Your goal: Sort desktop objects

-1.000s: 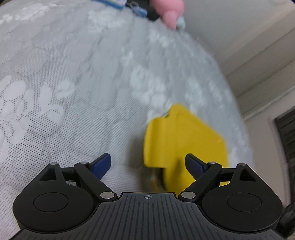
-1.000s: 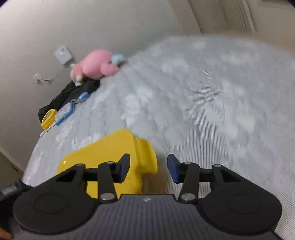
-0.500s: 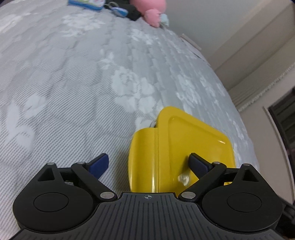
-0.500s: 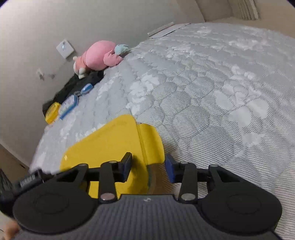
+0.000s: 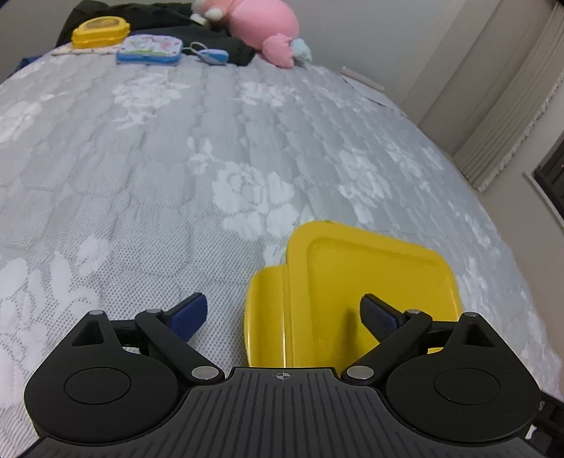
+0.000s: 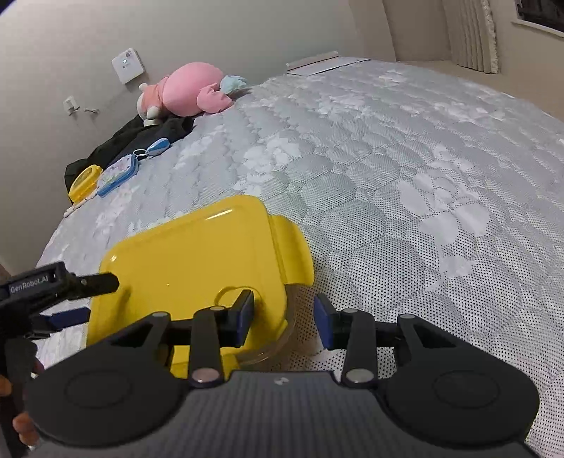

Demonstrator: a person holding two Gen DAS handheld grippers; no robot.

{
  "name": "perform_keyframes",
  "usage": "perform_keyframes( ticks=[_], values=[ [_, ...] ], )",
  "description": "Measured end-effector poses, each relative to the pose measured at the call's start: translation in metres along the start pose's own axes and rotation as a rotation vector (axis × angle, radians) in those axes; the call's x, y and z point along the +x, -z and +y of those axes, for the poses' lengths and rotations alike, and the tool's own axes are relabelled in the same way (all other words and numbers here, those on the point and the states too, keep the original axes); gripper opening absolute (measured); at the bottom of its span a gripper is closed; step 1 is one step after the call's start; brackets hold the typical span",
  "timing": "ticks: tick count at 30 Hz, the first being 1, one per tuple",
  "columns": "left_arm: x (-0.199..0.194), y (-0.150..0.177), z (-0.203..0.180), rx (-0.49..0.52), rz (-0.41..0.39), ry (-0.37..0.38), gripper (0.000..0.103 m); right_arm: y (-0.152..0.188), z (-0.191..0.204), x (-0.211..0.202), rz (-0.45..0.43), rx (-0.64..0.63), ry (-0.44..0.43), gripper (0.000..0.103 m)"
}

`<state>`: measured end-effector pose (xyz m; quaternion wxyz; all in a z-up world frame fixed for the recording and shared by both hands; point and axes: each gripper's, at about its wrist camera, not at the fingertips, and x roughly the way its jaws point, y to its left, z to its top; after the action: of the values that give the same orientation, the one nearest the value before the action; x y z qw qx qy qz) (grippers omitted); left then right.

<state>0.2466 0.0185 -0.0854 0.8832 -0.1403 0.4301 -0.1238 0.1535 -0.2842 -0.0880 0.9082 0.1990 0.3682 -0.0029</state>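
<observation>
A clear container with a yellow lid [image 5: 366, 282] lies on the grey quilted mattress [image 5: 176, 169], right in front of both grippers. My left gripper [image 5: 283, 315] is open wide; the lid's left latch flap sits between its fingers and the right fingertip [image 5: 379, 317] hovers over the lid. In the right wrist view the yellow lid [image 6: 190, 260] fills the lower left. My right gripper [image 6: 283, 320] straddles its near right corner, with a gap showing at the right pad [image 6: 322, 326]. The left gripper [image 6: 93, 299] reaches in at the lid's left edge.
At the far end lie a small yellow box [image 5: 98, 32], a blue-rimmed case [image 5: 149, 49], a blue key fob [image 5: 211, 56], a pink plush toy [image 5: 261, 26] and a black garment [image 6: 141, 137]. The mattress drops off toward curtains [image 5: 511, 116]. A hand [image 6: 21, 422] shows at lower left.
The left view has rolled and tilted up, bringing the far objects into sight. The right gripper's jaws have narrowed a little and shifted onto the lid's corner; the left gripper now appears beside it.
</observation>
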Motion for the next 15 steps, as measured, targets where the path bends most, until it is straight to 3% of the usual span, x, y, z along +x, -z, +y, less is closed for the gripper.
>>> perform_keyframes(
  ticks=[5, 10, 11, 12, 15],
  values=[
    [-0.011, 0.0, -0.002, 0.006, 0.011, 0.002, 0.097, -0.011, -0.018, 0.005, -0.032, 0.102, -0.059, 0.041],
    [-0.011, 0.0, 0.002, -0.03, 0.045, 0.086, 0.096, -0.024, -0.028, 0.026, -0.016, 0.155, -0.12, 0.051],
    [-0.008, 0.001, 0.003, -0.032, 0.049, 0.106, 0.091, -0.025, -0.03, 0.031, 0.002, 0.168, -0.145, 0.052],
    [-0.005, 0.001, 0.003, -0.028, 0.044, 0.107, 0.086, -0.024, -0.032, 0.034, 0.011, 0.188, -0.155, 0.051],
    [0.004, 0.0, 0.003, -0.002, 0.007, 0.112, 0.082, -0.024, -0.031, 0.028, -0.027, 0.181, -0.143, 0.045]
  ],
)
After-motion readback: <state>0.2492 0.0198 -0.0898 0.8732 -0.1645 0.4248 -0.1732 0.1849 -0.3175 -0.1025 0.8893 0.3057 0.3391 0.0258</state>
